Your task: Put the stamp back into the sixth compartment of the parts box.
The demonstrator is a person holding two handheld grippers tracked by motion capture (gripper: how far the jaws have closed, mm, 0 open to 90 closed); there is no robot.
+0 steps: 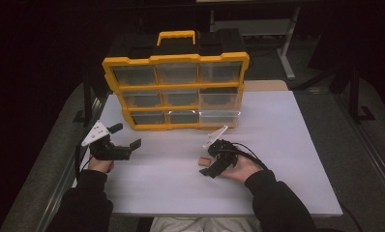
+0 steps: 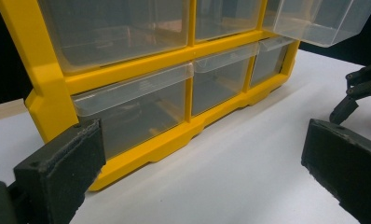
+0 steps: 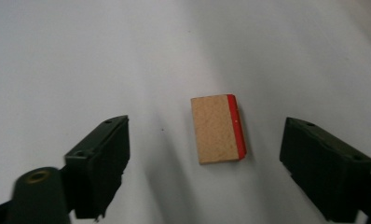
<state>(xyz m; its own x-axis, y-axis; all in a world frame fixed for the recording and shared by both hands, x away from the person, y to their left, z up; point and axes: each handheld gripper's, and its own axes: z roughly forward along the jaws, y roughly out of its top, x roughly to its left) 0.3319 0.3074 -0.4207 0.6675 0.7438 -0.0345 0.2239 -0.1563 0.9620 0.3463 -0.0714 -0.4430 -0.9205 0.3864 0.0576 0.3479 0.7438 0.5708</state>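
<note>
A small tan wooden block with one red edge (image 3: 216, 129) lies flat on the white table (image 3: 81, 56). My right gripper (image 3: 206, 142) hangs over it, open, a jaw on each side of the block and neither touching it. From above, that block (image 1: 204, 161) sits just left of the right gripper (image 1: 211, 167), near the table's middle. My left gripper (image 1: 126, 137) is open and holds nothing, at the table's left, in front of a yellow drawer organizer (image 1: 176, 92). In the left gripper view, the left gripper (image 2: 204, 149) faces the organizer's lower clear drawers (image 2: 132, 107).
The organizer stands upright at the back of the table, with a black case behind it and a yellow handle (image 1: 176, 36) on top. Its bottom right clear drawer (image 1: 219, 117) is pulled out. The right gripper's jaws (image 2: 360, 88) appear far right in the left gripper view.
</note>
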